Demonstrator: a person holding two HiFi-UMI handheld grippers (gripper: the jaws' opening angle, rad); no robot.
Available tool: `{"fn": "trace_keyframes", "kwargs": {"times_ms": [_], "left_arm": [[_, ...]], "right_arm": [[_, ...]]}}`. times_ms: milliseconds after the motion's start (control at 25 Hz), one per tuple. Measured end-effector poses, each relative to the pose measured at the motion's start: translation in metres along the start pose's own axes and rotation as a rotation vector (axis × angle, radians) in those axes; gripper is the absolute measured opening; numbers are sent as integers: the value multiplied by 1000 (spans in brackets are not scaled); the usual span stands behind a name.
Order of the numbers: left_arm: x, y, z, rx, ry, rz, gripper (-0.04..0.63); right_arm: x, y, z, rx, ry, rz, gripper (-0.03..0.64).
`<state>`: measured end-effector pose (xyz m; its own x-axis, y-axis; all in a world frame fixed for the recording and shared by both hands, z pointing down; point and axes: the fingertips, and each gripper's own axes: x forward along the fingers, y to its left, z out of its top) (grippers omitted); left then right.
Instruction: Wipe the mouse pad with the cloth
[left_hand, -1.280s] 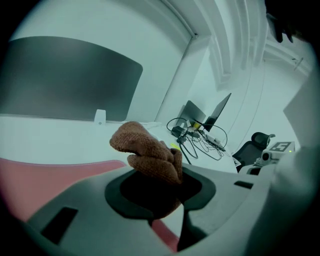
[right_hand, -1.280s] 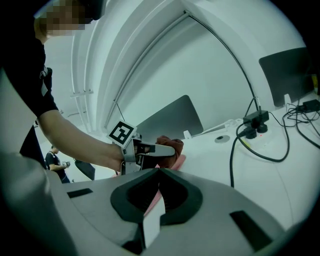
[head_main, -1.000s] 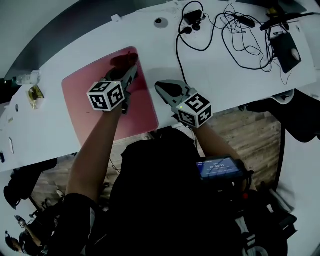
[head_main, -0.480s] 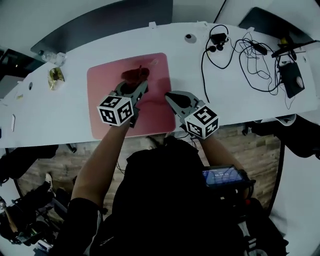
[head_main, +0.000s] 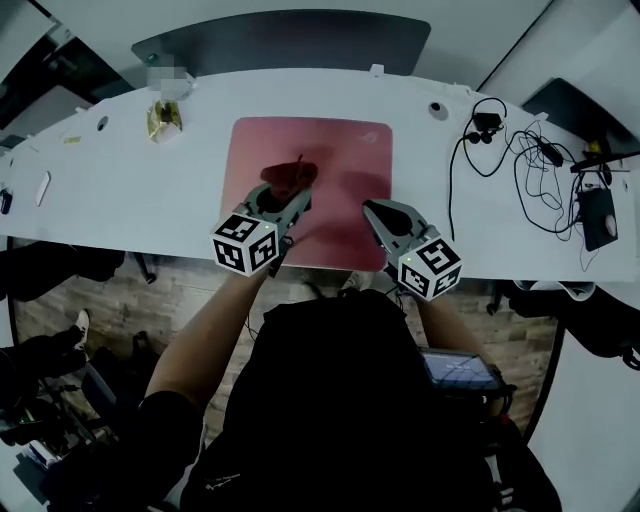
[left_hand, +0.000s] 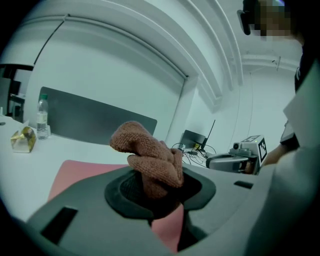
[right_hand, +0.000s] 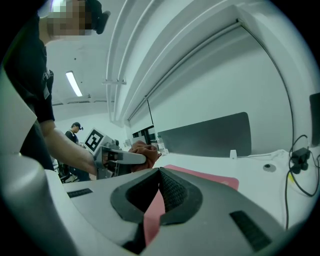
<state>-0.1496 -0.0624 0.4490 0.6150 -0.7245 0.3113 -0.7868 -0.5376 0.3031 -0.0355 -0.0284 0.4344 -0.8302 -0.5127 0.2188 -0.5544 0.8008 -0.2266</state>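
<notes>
A pink mouse pad (head_main: 340, 160) lies on the white table (head_main: 130, 200), reaching its near edge. A brown cloth (head_main: 289, 177) sits bunched over the pad's left middle, and my left gripper (head_main: 283, 194) is shut on it. In the left gripper view the cloth (left_hand: 150, 155) stands up from between the jaws of the left gripper (left_hand: 155, 192), with the pad (left_hand: 75, 172) beneath. My right gripper (head_main: 378, 212) hovers over the pad's near right part, shut and holding nothing. The right gripper view shows its shut tips (right_hand: 159, 174), the pad (right_hand: 200, 175) and the cloth (right_hand: 145, 150) to the left.
Tangled black cables (head_main: 520, 165) and a dark device (head_main: 600, 220) lie at the table's right end. A crumpled yellow wrapper (head_main: 165, 118) and a bottle (left_hand: 42, 117) sit at the back left. A dark panel (head_main: 290, 45) stands behind the table.
The head camera swung, so the pad now sits mid-view. The cloth in my left gripper slid from the pad's far right corner toward its left middle. My right gripper came onto the pad.
</notes>
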Motion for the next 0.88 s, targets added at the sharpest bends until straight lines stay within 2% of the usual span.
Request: {"fn": "trace_keyframes", "kwargs": {"times_ms": [480,880], "left_arm": [[-83,-2,-22,22,-27,37,133],[-109,4,-30,24,-39,42,133]], "right_arm": [[9,44,-7,-10,5,20,23],[18,63,-3,-25,-6,19,24]]}}
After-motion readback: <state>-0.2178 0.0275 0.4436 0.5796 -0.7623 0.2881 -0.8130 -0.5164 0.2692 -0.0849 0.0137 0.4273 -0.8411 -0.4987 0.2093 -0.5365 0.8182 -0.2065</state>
